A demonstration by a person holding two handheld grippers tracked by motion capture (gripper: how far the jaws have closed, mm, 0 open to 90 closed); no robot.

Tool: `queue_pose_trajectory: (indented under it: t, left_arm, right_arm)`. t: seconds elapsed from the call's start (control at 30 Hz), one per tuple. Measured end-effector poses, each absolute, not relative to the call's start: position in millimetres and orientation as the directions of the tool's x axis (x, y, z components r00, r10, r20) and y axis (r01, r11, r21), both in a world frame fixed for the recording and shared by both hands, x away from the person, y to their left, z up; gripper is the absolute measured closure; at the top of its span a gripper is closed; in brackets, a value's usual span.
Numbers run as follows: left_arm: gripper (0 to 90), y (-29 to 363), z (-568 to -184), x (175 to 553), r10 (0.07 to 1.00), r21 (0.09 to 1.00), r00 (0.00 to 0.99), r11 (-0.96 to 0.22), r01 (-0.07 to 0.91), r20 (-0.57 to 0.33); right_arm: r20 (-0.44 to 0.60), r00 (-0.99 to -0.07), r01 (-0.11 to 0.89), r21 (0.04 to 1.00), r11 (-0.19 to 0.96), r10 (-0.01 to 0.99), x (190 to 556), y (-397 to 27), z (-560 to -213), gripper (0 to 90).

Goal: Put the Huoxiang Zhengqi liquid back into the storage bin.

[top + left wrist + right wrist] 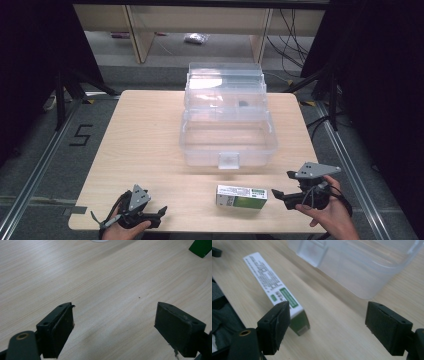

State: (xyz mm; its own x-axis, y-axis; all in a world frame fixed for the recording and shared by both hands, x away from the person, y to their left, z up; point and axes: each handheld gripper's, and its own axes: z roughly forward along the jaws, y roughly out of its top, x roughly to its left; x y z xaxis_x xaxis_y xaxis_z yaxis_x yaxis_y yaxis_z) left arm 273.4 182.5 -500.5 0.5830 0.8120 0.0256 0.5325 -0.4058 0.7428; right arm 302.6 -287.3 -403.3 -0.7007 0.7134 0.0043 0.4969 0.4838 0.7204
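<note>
Two grippers are in our hands at the near edge of the worktop (145,130). Our left gripper (161,214) rests low at the near left corner, its jaws spread wide with nothing between them; in the left gripper view (113,322) we see bare wood grain between the two black jaws, and a green corner of the box (201,247) shows at the top right of that view. Our right gripper (276,194) sits at the near right, pointing leftward toward the box, its jaws also wide apart and holding nothing.

We see the green and white box (241,196) lying flat on the worktop between the two grippers, much nearer the right one, whose tips come just beside the box's right end without closing on it. In the right gripper view (327,325) the box (274,290) lies ahead and to the left, its near end just beside the left jaw, not between the two.

Behind the box stands a clear plastic container (227,135), open, its front latch facing us. In the right gripper view its rounded wall (362,270) rises beyond the jaws.
</note>
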Motion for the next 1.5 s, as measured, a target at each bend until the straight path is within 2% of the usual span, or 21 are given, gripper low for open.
queue_pose_trajectory:
  t: [0.27, 0.57, 0.6, 0.63, 0.9, 0.93, 1.2, 1.37, 1.5]
  left_arm:
    - [14.9, 182, -501, 274, 0.81, 0.747, 0.586, -0.405, 0.528, 0.025]
    - [14.9, 181, -500, 273, 0.813, 0.745, 0.581, -0.404, 0.531, 0.027]
    - [14.9, 183, -499, 274, 0.803, 0.729, 0.594, -0.435, 0.529, 0.049]
    - [14.9, 181, -501, 273, 0.816, 0.746, 0.578, -0.403, 0.53, 0.03]
    - [14.9, 182, -500, 274, 0.813, 0.742, 0.582, -0.412, 0.529, 0.037]
    - [14.9, 182, -499, 273, 0.813, 0.739, 0.58, -0.413, 0.532, 0.038]
    - [14.9, 183, -499, 274, 0.798, 0.735, 0.601, -0.44, 0.516, 0.056]
    - [14.9, 185, -498, 274, 0.791, 0.731, 0.609, -0.45, 0.513, 0.059]
    - [14.9, 184, -498, 273, 0.792, 0.731, 0.608, -0.449, 0.514, 0.058]
  right_arm:
    - [-0.035, -0.798, 0.412, 0.698, 0.586, 0.602, 298, -253, -392, 20.6]
    - [-0.068, -0.852, 0.356, 0.653, 0.669, 0.519, 309, -218, -395, 21.1]
    - [-0.058, -0.857, 0.357, 0.651, 0.67, 0.512, 309, -216, -395, 21.1]
    - [-0.063, -0.856, 0.353, 0.654, 0.669, 0.513, 310, -214, -396, 21.1]
    - [-0.059, -0.88, 0.347, 0.598, 0.722, 0.471, 317, -195, -399, 21.1]
    - [-0.047, -0.87, 0.375, 0.584, 0.72, 0.491, 316, -193, -400, 21.2]
    - [-0.065, -0.909, 0.319, 0.528, 0.787, 0.412, 326, -175, -407, 21.8]
    - [-0.057, -0.908, 0.338, 0.487, 0.805, 0.415, 328, -167, -409, 21.1]
    - [-0.067, -0.921, 0.31, 0.473, 0.824, 0.385, 331, -163, -410, 20.2]
